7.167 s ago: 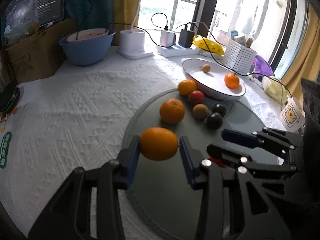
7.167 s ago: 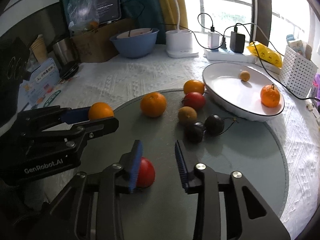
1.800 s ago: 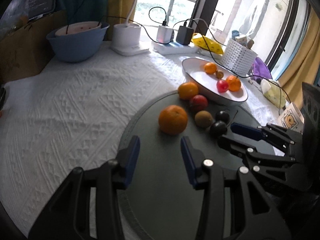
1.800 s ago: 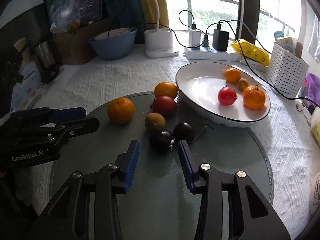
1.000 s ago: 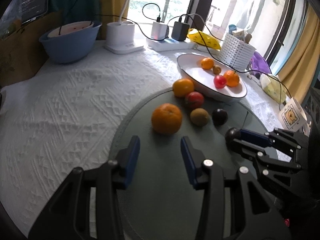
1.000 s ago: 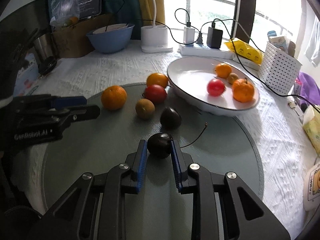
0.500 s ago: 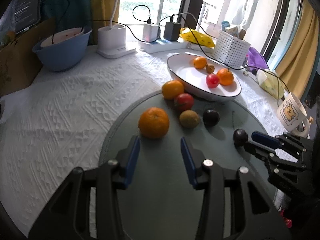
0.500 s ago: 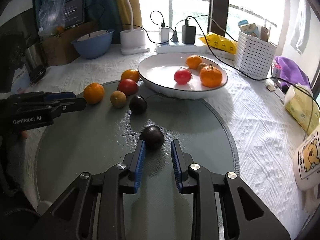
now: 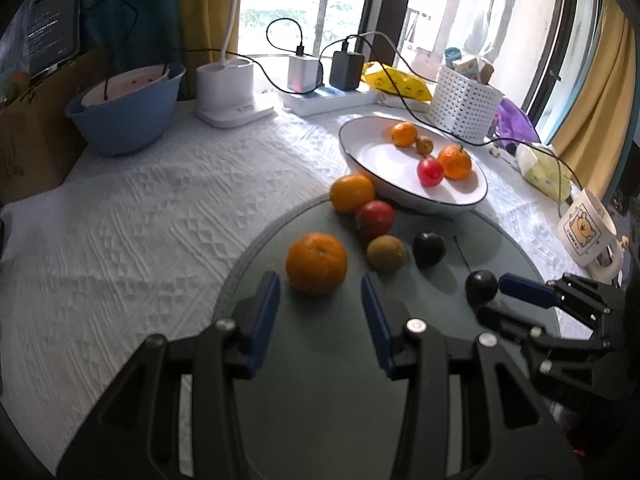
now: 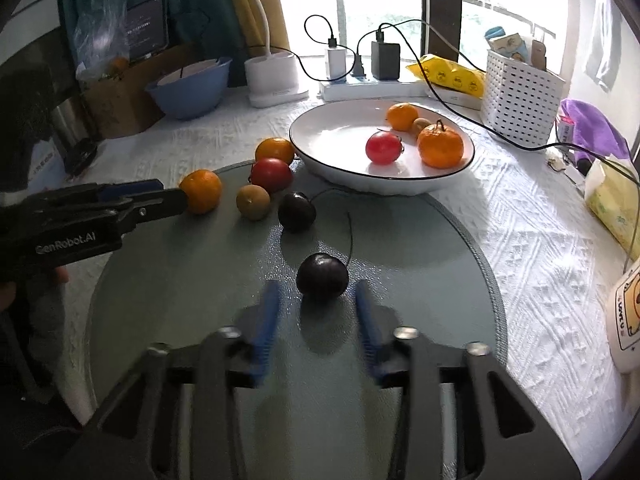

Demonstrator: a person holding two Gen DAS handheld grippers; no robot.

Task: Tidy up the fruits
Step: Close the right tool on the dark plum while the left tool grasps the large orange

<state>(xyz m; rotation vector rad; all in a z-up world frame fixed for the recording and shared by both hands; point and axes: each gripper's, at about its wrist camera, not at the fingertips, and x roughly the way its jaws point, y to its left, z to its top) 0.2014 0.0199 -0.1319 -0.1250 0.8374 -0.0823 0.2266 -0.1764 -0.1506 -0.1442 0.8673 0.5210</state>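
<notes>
My left gripper (image 9: 320, 304) is open just short of a large orange (image 9: 316, 263) on the grey round mat (image 9: 320, 400). My right gripper (image 10: 316, 304) is open, with a dark plum (image 10: 322, 277) lying on the mat between and just ahead of its tips; it also shows in the left wrist view (image 9: 481, 286). Further on lie a second dark plum (image 10: 296, 212), a kiwi (image 10: 253, 202), a red tomato (image 10: 272, 175) and a smaller orange (image 10: 275, 150). The white plate (image 10: 328, 136) holds two oranges, a tomato (image 10: 383, 147) and a small brown fruit.
A blue bowl (image 9: 124, 108), a white charging base (image 9: 230, 92), a power strip with cables and a white perforated basket (image 9: 464, 108) stand at the back. A bear mug (image 9: 588, 232) and a tissue pack stand at the right. A thin cable lies on the mat near the plums.
My right gripper has opened and let go of the dark plum, which now rests on the mat nearer the plate side. My left gripper has moved closer to the large orange.
</notes>
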